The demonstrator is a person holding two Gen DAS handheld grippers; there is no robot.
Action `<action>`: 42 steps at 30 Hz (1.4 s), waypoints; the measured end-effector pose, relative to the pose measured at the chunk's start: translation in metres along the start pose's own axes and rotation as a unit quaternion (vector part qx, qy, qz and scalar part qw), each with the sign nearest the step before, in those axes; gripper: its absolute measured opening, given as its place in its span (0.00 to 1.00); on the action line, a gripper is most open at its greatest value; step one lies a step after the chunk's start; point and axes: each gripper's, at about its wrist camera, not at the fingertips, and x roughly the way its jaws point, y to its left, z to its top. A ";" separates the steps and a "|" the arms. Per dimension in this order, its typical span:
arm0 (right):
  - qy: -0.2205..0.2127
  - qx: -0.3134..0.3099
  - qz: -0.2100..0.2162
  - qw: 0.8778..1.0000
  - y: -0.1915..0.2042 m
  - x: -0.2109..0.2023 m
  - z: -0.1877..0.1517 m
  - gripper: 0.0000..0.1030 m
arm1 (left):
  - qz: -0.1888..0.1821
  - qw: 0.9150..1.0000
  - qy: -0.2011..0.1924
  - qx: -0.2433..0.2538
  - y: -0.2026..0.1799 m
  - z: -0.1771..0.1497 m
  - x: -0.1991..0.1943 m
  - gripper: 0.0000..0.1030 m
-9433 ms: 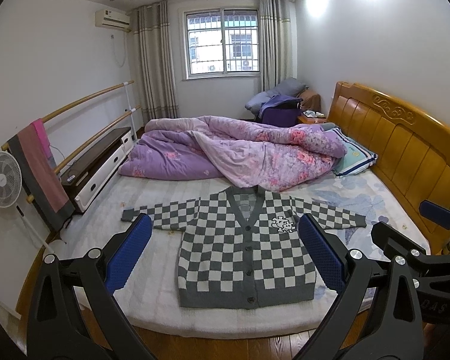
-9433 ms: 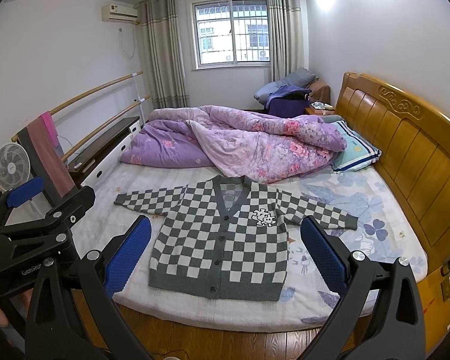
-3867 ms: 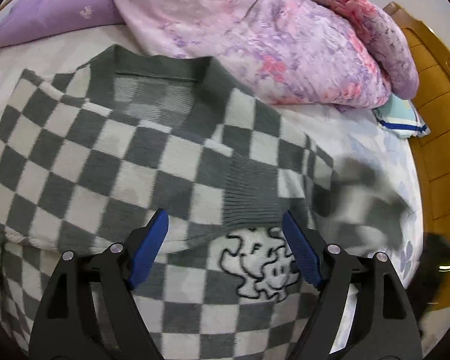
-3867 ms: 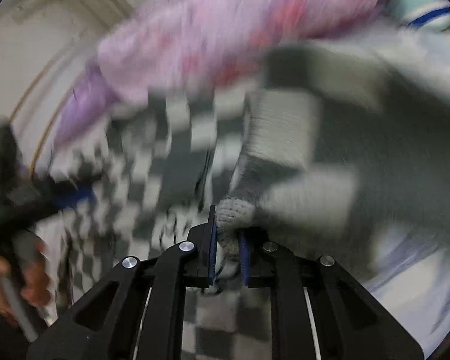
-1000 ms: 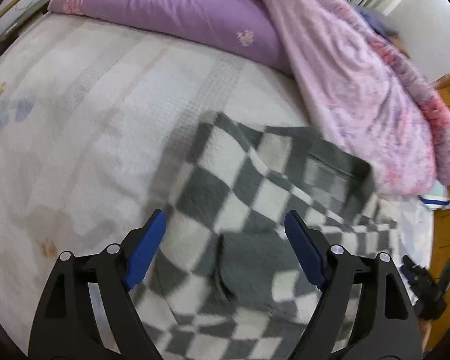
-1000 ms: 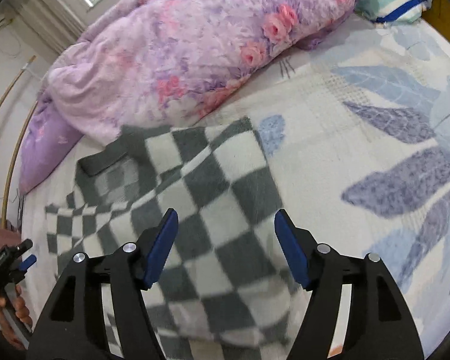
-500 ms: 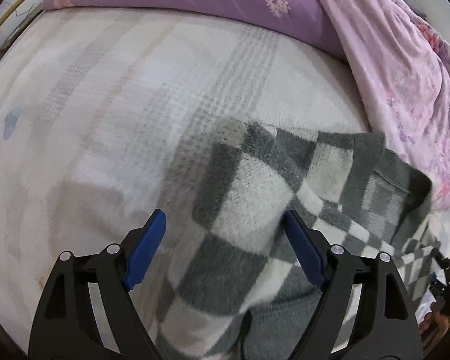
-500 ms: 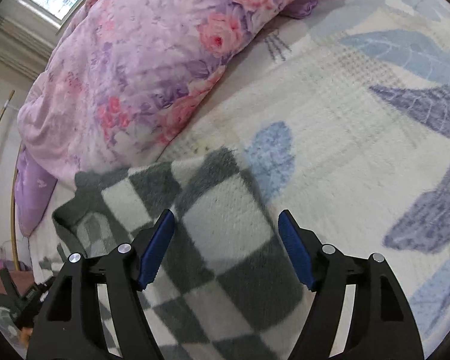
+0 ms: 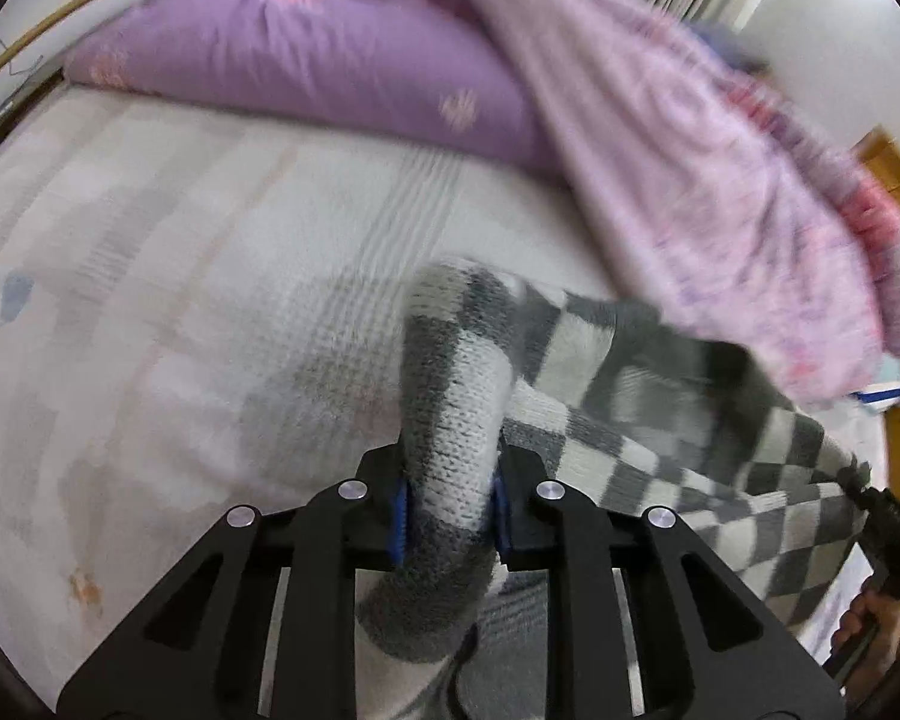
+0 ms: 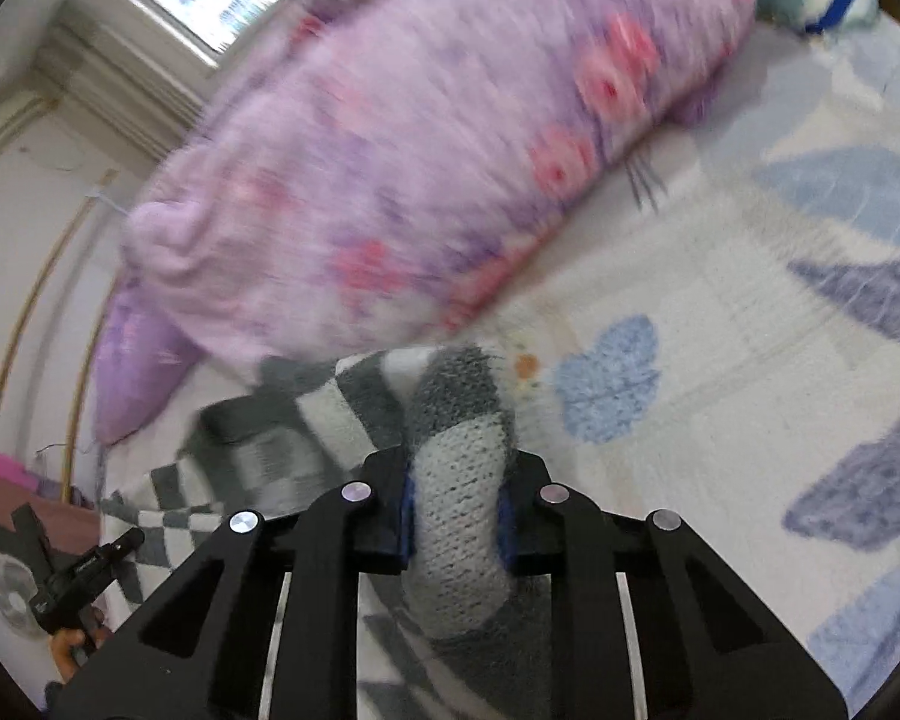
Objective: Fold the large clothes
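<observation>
Your left gripper: matte black frame w/ cut-out slots, four round silver screws across the top, blue pads on the inner finger faces. Right gripper: same build, black, four silver screws, blue pads. Bare skin of your hand shows at lower right of the left view.

Right gripper clamped on checkered cardigan corner, above sheet, near quilt.
</observation>
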 end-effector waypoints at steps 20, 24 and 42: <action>0.095 0.083 -0.043 0.991 -0.064 -0.172 -0.209 0.37 | 0.067 0.986 0.064 -0.137 0.086 -0.223 -0.177 0.45; 0.100 0.103 -0.058 0.988 -0.067 -0.194 -0.245 0.56 | 0.049 0.974 0.104 -0.194 0.112 -0.272 -0.185 0.63; -0.028 0.322 0.074 0.943 -0.072 -0.215 -0.283 0.71 | -0.069 0.968 0.060 -0.235 0.108 -0.259 -0.181 0.86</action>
